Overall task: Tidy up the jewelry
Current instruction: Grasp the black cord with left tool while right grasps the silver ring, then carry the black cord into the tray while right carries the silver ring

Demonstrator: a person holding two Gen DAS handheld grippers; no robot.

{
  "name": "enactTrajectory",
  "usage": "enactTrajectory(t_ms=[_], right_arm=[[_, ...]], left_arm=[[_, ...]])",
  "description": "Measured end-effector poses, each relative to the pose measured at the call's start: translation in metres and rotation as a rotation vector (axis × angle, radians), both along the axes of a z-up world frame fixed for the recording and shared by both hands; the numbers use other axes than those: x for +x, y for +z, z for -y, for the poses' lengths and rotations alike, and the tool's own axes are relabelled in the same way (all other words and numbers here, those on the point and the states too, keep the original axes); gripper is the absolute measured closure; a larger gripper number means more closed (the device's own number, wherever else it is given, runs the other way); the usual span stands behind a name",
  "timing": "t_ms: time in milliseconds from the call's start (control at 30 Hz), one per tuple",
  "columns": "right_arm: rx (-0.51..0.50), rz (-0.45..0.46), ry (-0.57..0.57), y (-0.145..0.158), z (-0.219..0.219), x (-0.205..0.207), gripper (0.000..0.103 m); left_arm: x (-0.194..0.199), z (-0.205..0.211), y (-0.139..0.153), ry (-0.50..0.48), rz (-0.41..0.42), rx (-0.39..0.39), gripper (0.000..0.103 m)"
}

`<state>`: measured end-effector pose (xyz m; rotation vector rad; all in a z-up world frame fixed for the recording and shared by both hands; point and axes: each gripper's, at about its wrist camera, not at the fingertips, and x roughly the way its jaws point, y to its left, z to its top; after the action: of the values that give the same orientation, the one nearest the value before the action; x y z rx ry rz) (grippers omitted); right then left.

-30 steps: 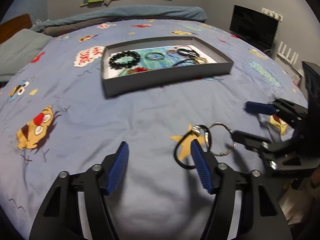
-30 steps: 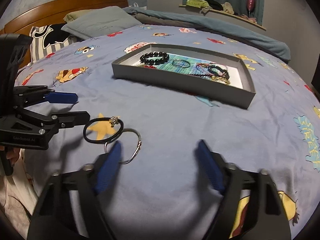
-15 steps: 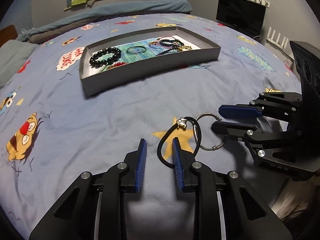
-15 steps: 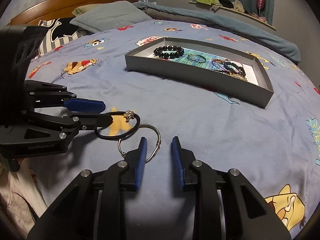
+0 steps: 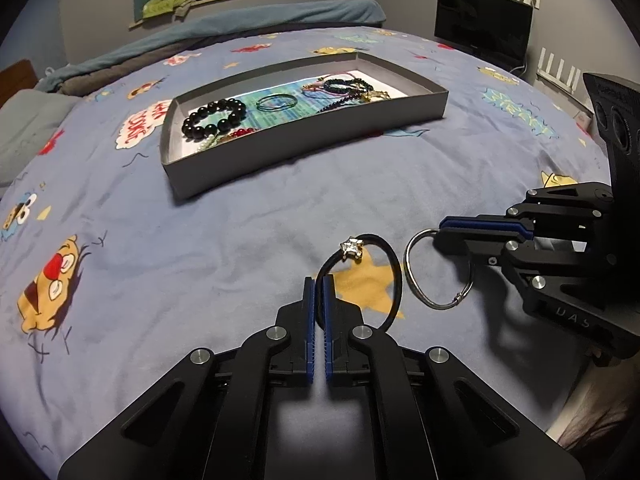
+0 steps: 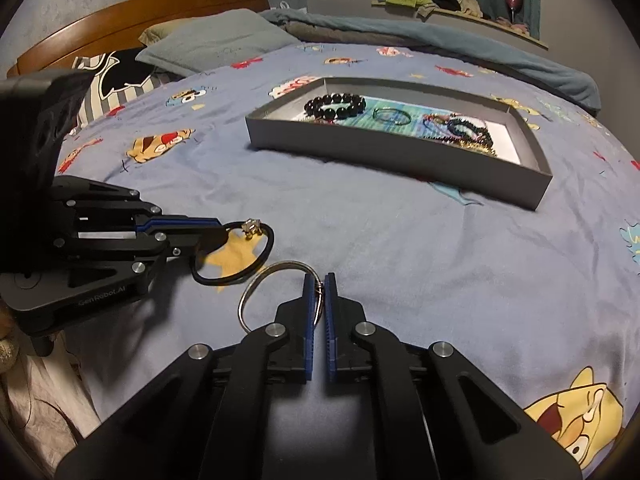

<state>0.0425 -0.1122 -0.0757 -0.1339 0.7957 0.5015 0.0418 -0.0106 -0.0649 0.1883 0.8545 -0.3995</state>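
Observation:
A black cord bracelet with a silver star charm stands half lifted off the blue bedspread. My left gripper is shut on its near side. Beside it, a silver ring bangle is pinched by my right gripper, which comes in from the right. In the right wrist view my right gripper is shut on the silver bangle, and my left gripper grips the cord bracelet from the left. Farther back lies a shallow grey tray with a black bead bracelet, a thin green bangle and tangled beads.
The cartoon-print bedspread covers the whole bed. Pillows and a wooden headboard lie at the far left in the right wrist view. A dark monitor stands off the bed's far right. A folded blanket runs along the far edge.
Both grippers went from wide open to shut, the left on the cord bracelet and the right on the silver bangle. The two pieces overlapped before and now stand slightly apart.

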Motion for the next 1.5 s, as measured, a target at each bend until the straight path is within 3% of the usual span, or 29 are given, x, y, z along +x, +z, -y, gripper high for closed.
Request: enactTrajectory(t_ms=[133, 300, 700, 867, 1100, 1500], right_arm=[[0.005, 0.026, -0.025, 0.005, 0.006, -0.001, 0.098], [0.011, 0.032, -0.051, 0.008, 0.013, 0.000, 0.098], [0.015, 0.128, -0.118, 0.040, 0.035, 0.010, 0.098], [0.026, 0.175, -0.161, 0.058, 0.049, 0.030, 0.099], [0.029, 0.218, -0.202, 0.073, 0.062, 0.062, 0.099], [0.033, 0.198, -0.256, 0.058, 0.075, 0.122, 0.099]], left_arm=[[-0.006, -0.003, 0.010, -0.014, 0.035, -0.048, 0.099], [-0.008, 0.000, 0.012, -0.018, 0.034, -0.041, 0.099], [-0.004, -0.007, 0.052, -0.018, 0.145, -0.073, 0.099], [0.017, -0.010, 0.075, -0.001, 0.195, -0.099, 0.099], [0.063, -0.011, 0.088, 0.026, 0.202, -0.143, 0.099], [0.147, 0.008, 0.053, 0.051, 0.110, -0.133, 0.099]])
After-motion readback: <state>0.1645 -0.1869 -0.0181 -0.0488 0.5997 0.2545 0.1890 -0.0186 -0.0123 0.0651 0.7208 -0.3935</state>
